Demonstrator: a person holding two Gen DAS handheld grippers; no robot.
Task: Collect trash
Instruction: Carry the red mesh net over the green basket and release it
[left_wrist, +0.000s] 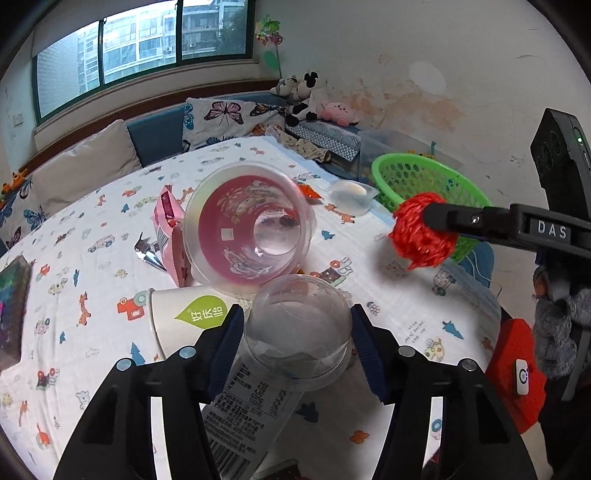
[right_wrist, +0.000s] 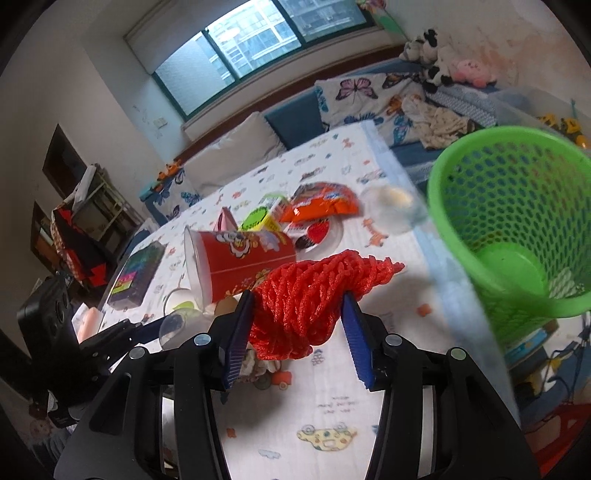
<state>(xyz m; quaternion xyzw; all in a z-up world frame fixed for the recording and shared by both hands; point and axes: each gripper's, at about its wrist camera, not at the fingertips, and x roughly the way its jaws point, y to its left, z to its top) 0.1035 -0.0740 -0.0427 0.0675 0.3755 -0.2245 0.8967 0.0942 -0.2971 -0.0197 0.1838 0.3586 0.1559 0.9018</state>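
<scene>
- Two grippers, both loaded: the left gripper (left_wrist: 297, 332) has its jaws pressed on a clear domed cup (left_wrist: 297, 328), long axis along the fingers, dome forward.
- Right gripper (right_wrist: 297, 321) pinches a red foam net (right_wrist: 310, 295), its tip toward the green basket (right_wrist: 517, 206).
- Red-printed cup (left_wrist: 247, 229) lies just ahead, mouth facing the left camera.
- Only the right view shows the basket's inside.

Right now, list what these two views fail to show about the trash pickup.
- Left gripper: whether its pads press the clear dome lid; the lid's transparency hides contact.
- Green basket: its far side is cut off by the right wrist frame edge.
- Paper cup: its mouth is hidden behind the left gripper.
</scene>
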